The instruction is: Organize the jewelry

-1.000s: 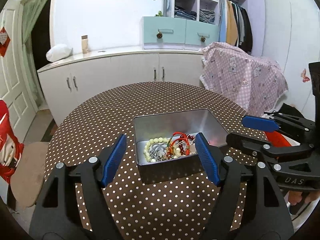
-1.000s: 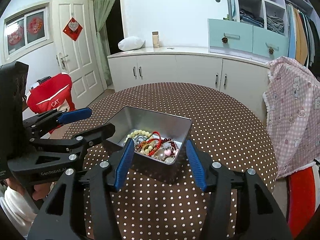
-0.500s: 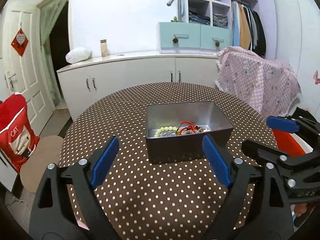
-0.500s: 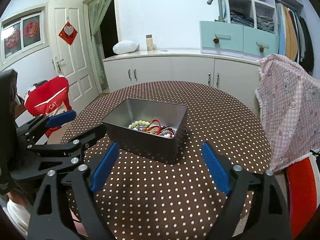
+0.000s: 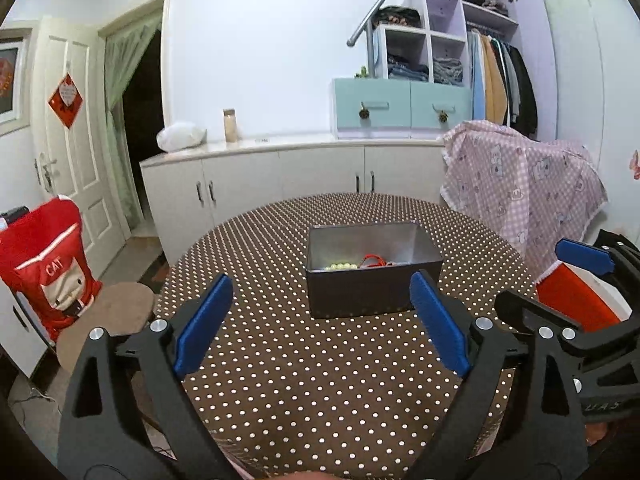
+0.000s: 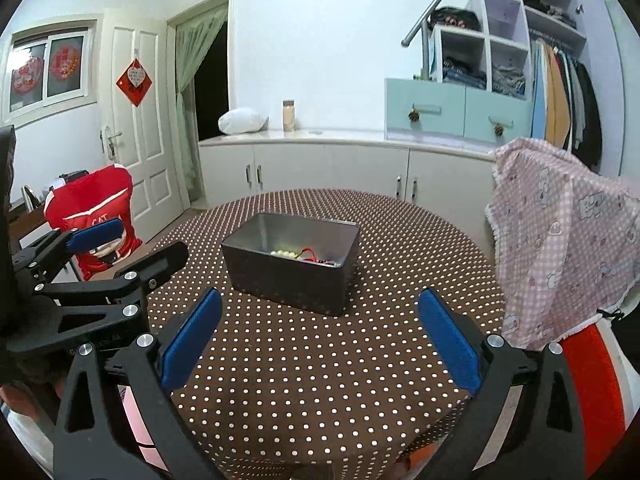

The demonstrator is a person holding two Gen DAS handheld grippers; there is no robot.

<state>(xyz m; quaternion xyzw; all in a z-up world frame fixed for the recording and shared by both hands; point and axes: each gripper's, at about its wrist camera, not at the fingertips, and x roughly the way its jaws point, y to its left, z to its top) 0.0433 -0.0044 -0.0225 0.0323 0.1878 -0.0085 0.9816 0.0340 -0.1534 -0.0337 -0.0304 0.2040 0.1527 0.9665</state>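
**Metal box of jewelry on a dotted bench, both grippers wide and empty**

A round bench (image 5: 304,364) covered in brown cloth with white dots fills the lower half of both views. Near its middle stands a rectangular metal box (image 5: 374,294), open at the top, with dark outer walls and a dull silver inside. It sits alone, well apart from both grippers.

Inside the box lies the jewelry (image 5: 362,263) — a string of pale green beads beside a loop of red cord, with a few darker pieces next to them. The near wall hides most of the contents, so only the top of the pile shows and the smaller pieces cannot be told apart. The right wrist view shows the same box at an angle, one corner turned toward the camera, with the same narrow strip of beads and red cord above its rim.

The left hand-held gripper (image 5: 320,320) points toward the box with its blue-padded jaws far apart and widening, nothing between them. The right hand-held gripper (image 6: 320,338) is likewise spread wide and widening, also empty. Each shows at the edge of the other's view, partly cut off.

Behind the bench stand white cabinets (image 5: 280,176), and a pink checked cloth (image 6: 568,236) is draped over something it hides completely.
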